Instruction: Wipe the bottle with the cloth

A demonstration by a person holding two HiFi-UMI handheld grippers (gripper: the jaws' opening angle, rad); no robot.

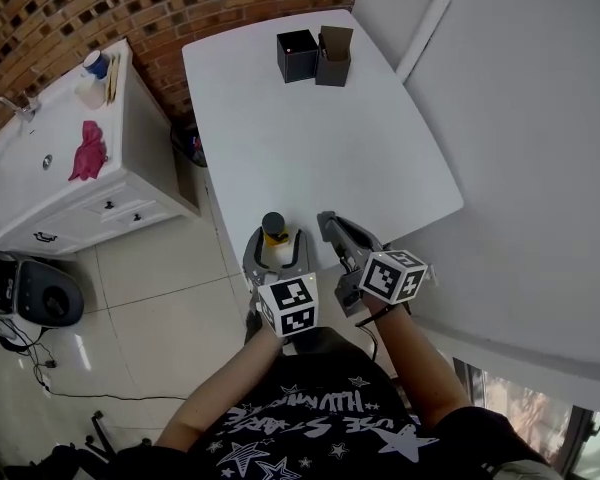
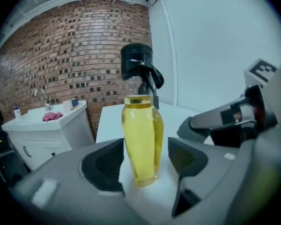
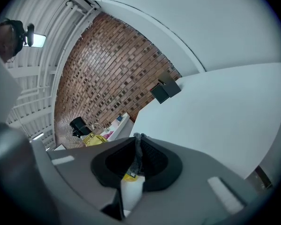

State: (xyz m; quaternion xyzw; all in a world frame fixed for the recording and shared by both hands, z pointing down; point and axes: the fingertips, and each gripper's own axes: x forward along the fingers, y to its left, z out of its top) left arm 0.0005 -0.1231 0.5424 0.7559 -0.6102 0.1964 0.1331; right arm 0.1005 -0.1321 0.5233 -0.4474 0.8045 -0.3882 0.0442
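Near the table (image 1: pixel 310 118) edge, your spread left gripper (image 1: pixel 277 256) straddles the likely slick bottle (image 2: pixel 141 135) (clamp its belly); right gripper (image 1: pixel 330 223) pinches cloth (image 2: pixel 196 126).

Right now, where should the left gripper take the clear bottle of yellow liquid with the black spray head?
Take the bottle by its wide yellow belly, below the black spray head, coming level from the white table's near edge, where the left gripper straddles it, jaws open. It stands upright and narrows toward the base, so a low grip would likely slip.
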